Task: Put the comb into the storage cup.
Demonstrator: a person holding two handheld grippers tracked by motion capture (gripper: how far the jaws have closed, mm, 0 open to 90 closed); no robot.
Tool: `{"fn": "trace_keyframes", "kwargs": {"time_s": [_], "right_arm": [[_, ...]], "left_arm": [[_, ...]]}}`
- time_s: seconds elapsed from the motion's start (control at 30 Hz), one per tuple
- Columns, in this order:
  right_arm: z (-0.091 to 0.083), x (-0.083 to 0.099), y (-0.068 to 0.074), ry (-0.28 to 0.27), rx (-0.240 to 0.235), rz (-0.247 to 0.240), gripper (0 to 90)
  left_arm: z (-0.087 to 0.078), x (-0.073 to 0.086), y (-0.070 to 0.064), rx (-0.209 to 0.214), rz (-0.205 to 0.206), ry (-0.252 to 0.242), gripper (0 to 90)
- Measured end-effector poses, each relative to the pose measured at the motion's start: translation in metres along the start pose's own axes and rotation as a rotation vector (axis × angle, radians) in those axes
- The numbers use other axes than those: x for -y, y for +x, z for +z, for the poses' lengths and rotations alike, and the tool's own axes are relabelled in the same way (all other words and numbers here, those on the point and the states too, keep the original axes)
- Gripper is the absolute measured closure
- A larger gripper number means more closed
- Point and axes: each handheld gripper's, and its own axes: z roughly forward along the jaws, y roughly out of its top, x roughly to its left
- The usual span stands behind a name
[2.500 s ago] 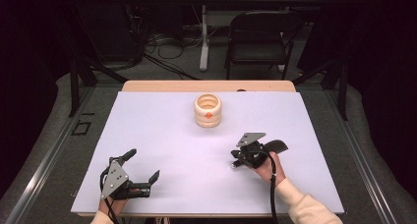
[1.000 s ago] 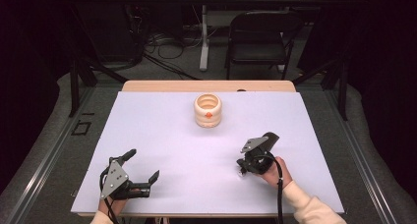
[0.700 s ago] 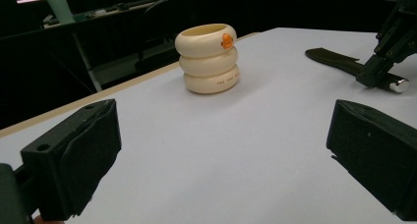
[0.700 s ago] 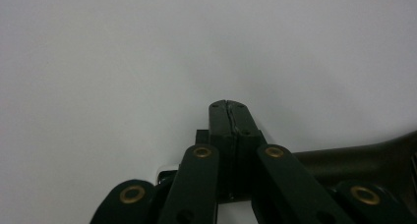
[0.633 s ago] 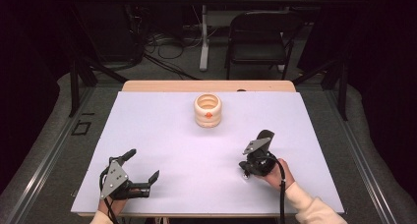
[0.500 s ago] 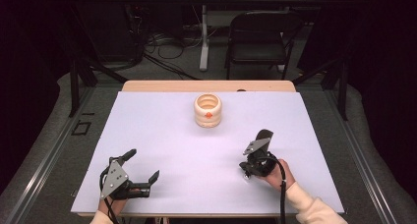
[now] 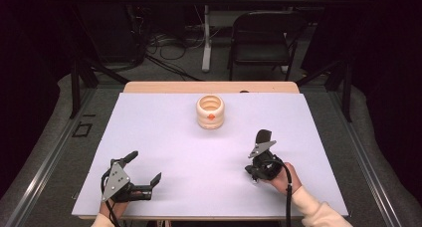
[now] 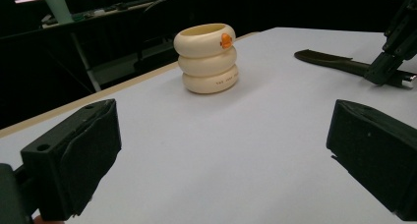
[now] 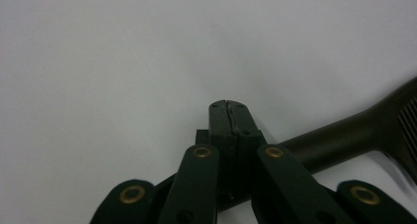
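Spatula [image 9: 344, 135] handle clamped in right gripper [image 9: 229, 111]

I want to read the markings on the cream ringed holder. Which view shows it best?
The left gripper view: the holder stands close, showing three stacked rings, an orange mark and faint lettering. In the high view it sits small at the table's far middle.

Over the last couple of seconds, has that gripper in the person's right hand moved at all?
Yes. The right gripper has slid toward the person and a little rightward, away from the cream ringed cup, which stayed put.
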Motion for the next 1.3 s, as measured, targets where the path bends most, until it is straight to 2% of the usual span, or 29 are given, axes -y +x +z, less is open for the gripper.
{"fn": "trace_keyframes", "kwargs": {"time_s": [0.73, 1.3], "right_arm": [[-0.014, 0.016, -0.013, 0.005, 0.041, 0.06, 90.0], [-0.018, 0.021, -0.023, 0.006, 0.075, 0.088, 90.0]], "left_arm": [[0.001, 0.0, 0.0, 0.0, -0.001, 0.0, 0.1], [0.001, 0.0, -0.001, 0.0, -0.002, -0.002, 0.1]]}}
